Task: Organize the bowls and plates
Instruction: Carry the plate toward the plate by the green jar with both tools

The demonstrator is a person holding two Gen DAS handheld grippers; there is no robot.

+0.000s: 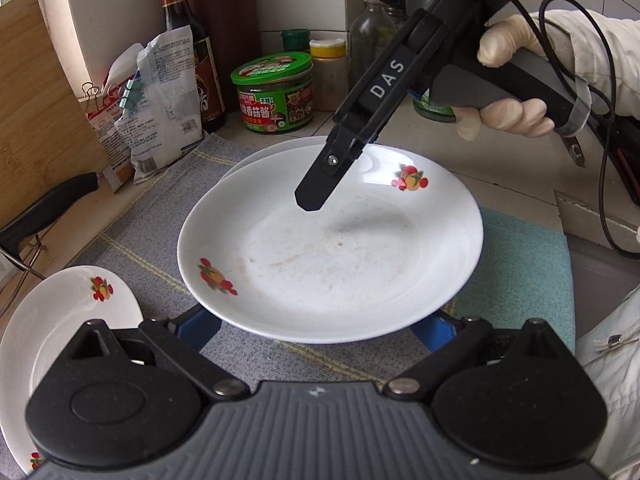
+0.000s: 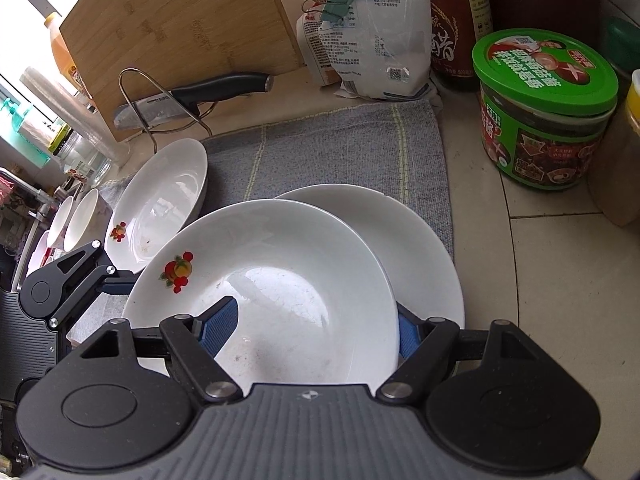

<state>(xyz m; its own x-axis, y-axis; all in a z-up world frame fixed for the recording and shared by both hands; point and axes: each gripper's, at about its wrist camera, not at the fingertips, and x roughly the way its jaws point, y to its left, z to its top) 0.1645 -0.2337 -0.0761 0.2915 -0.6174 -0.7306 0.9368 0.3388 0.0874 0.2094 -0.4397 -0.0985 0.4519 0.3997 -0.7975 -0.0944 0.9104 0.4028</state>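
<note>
1. The fruit-patterned plate (image 2: pixel 264 280) sat mid-frame, overlapping a plain plate (image 2: pixel 416 248).
2. The right gripper (image 2: pixel 316 330) had jaws pinching its rim; the left gripper's (image 1: pixel 316 330) grip couldn't be told.
3. Lowering it level, centred, would stack best.

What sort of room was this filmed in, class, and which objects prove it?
Most likely a home kitchen counter: a green-lidded sauce jar and a dark soy sauce bottle stand against the tiled wall, a black-handled knife rests by a bamboo cutting board, and white fruit-patterned plates lie on a cloth.
</note>
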